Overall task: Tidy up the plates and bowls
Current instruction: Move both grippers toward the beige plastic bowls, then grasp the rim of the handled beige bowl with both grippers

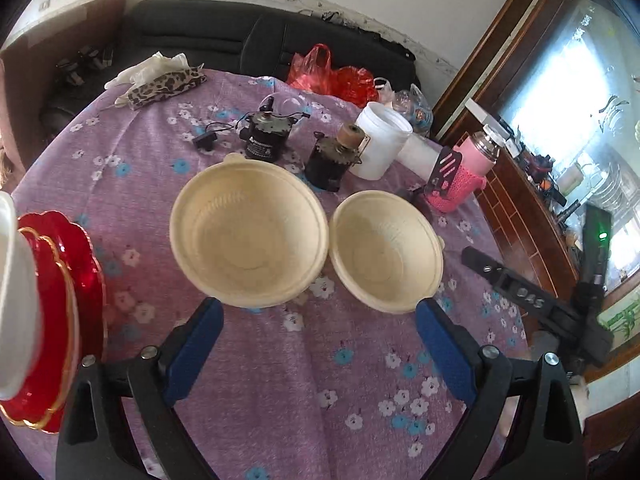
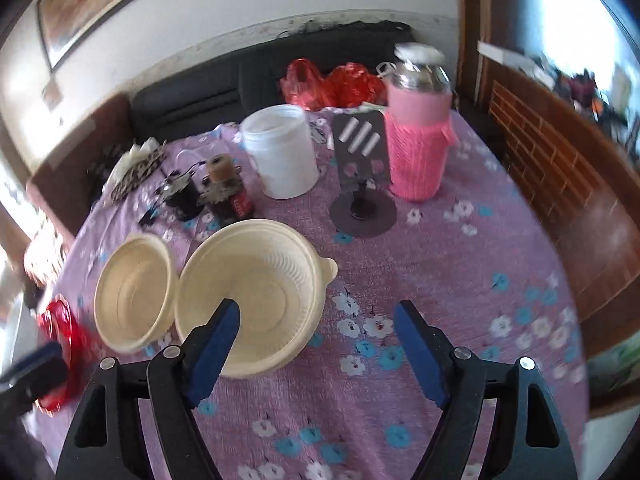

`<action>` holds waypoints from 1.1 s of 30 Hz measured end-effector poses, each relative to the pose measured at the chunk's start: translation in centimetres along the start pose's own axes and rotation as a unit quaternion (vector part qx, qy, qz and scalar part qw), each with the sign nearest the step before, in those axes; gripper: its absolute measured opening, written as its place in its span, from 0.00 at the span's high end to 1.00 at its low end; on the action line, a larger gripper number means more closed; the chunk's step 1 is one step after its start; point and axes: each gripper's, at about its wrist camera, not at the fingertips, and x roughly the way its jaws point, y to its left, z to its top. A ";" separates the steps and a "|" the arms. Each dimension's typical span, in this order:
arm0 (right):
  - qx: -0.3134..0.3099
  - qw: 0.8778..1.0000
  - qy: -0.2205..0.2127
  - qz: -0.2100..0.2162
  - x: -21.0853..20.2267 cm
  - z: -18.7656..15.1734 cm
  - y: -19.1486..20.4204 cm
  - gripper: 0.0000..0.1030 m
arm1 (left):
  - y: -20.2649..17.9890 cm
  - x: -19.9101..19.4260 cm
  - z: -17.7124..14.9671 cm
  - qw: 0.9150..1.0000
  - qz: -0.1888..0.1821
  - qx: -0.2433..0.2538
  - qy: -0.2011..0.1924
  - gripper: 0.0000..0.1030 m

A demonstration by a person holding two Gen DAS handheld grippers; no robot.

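A: Blue pads on black arms, that is the left gripper, its jaws spread wide with nothing between them, hanging over the purple flowered tablecloth.

B: And the right gripper?

A: Same blue pads, also spread and empty. Its left fingertip overlaps the near rim of the cream bowl with the lip tab in the right wrist view; I cannot tell whether it touches it.

B: Where do the bowls sit?

A: Side by side, upright, rims almost touching, in the middle of the table. From the left wrist, the larger cream bowl lies just beyond the left fingertip, and the smaller cream bowl just beyond the right one.

B: Any plates?

A: A stack of red plates with gold rims at the left edge of the cloth, with something white in front of it, blurred.

B: Farther out?

A: Two dark motor-like parts, a white plastic tub, a black phone stand and a flask in a pink knitted sleeve behind the bowls. Red plastic bags lie at the far edge, before a dark sofa.
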 end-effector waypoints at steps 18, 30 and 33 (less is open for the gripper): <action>0.121 0.989 0.054 0.060 8.5 -1.9 -2.8 0.89 | -1.1 1.9 -0.2 0.999 0.045 0.026 -0.011 0.06; 0.169 0.985 0.024 0.030 4.6 -5.4 -9.1 0.86 | -7.3 6.2 -0.8 0.994 0.029 0.099 0.026 0.07; 0.174 0.983 0.023 0.043 4.6 -5.5 -9.8 0.86 | -8.4 7.6 -0.9 0.994 0.033 0.102 0.029 0.07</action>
